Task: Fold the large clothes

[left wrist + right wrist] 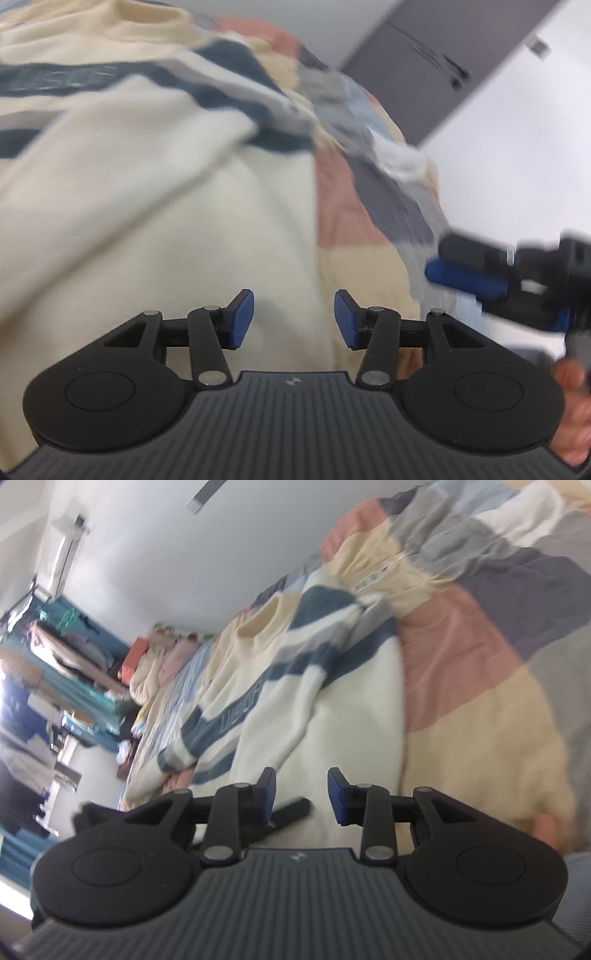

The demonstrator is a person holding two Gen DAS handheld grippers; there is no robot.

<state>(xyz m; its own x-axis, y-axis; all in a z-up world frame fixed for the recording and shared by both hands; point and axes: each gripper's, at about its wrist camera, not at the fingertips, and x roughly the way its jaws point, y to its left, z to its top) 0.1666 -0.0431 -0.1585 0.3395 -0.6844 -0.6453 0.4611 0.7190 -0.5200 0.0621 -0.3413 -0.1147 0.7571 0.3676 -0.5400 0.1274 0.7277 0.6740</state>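
1. My left gripper (294,319) hangs over the cream sweater (155,206), pads apart, nothing between them.
2. The sweater, banded in dark blue, lies spread on the patchwork bedspread (347,206), one sleeve folded across its body.
3. My right gripper (302,795) hovers near the hem, jaws parted and empty; the bedspread's pink patch (454,642) lies just right.

light: bright, even daylight | glare: far left of right view | blur: motion smear both views | edges: fisheye-bent
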